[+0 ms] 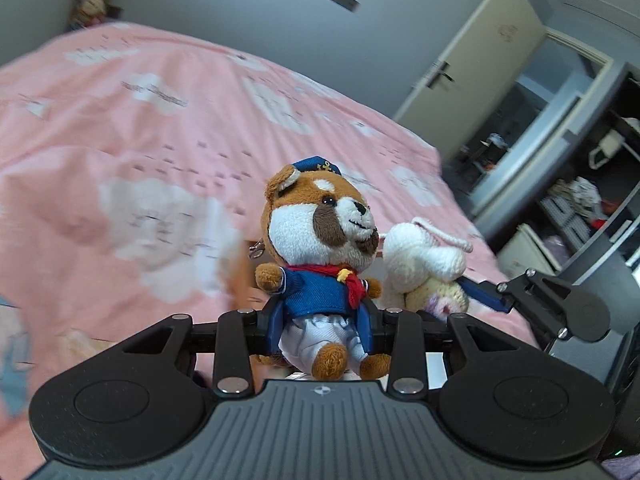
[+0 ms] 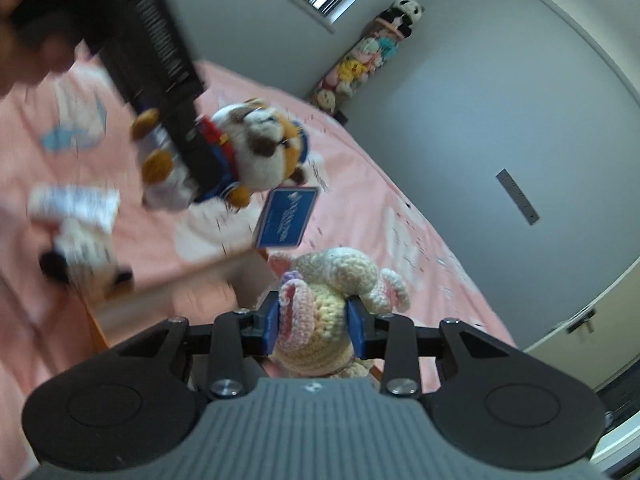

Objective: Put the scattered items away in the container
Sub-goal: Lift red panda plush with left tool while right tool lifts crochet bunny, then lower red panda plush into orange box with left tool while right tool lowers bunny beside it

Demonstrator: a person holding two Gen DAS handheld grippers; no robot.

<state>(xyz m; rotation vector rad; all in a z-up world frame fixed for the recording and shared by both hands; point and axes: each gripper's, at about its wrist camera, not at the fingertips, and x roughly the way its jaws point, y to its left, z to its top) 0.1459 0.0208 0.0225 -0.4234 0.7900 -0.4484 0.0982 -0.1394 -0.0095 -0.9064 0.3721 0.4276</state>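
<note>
Left gripper pinched sailor dog plush at the waist. Right gripper pinched crochet toy; its underside hidden

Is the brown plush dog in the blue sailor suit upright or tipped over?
Upright. The brown plush dog in the blue sailor suit stands head-up, feet down, clamped at the waist by the left gripper above the pink bedspread.

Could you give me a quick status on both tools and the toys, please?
Left tool shut on sailor dog plush. Right tool shut on crocheted bunny. Both lifted above pink bed. Nothing in the way.
</note>
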